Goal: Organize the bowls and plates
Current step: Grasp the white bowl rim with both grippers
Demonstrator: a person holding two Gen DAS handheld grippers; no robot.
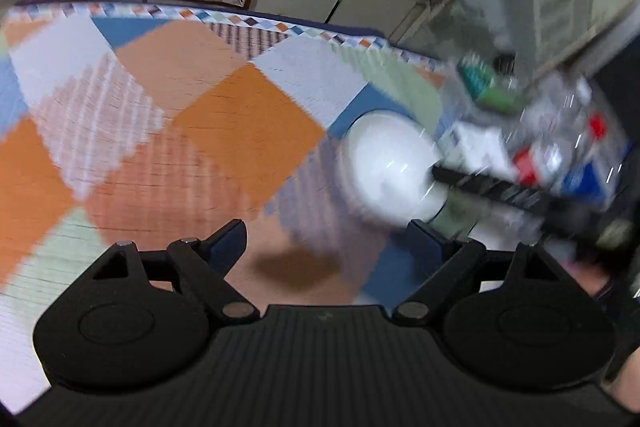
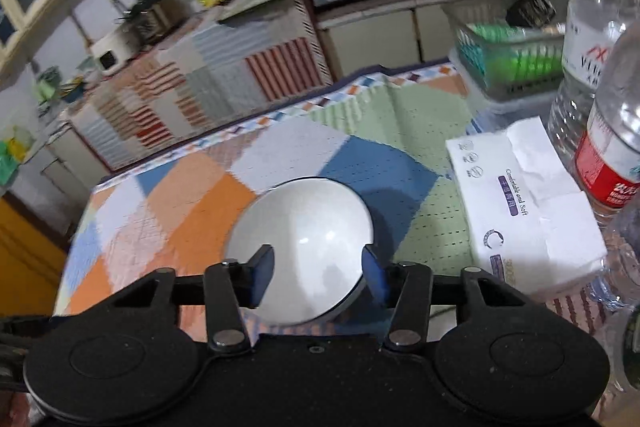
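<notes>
A white bowl [image 2: 304, 243] lies upside down on the patchwork tablecloth [image 2: 188, 215]. In the right wrist view my right gripper [image 2: 318, 267] is open, with a blue-padded finger on each side of the bowl's near part. In the blurred left wrist view the same bowl [image 1: 388, 163] shows at the right, with the right gripper's dark fingers [image 1: 500, 187] reaching it from the right. My left gripper [image 1: 326, 247] is open and empty, hovering over the cloth to the left of the bowl.
A white tissue pack [image 2: 524, 203] lies right of the bowl. Clear water bottles [image 2: 600, 115] stand at the far right. A green basket [image 2: 512, 59] sits at the back right. The table's far edge [image 2: 248, 123] faces kitchen cabinets.
</notes>
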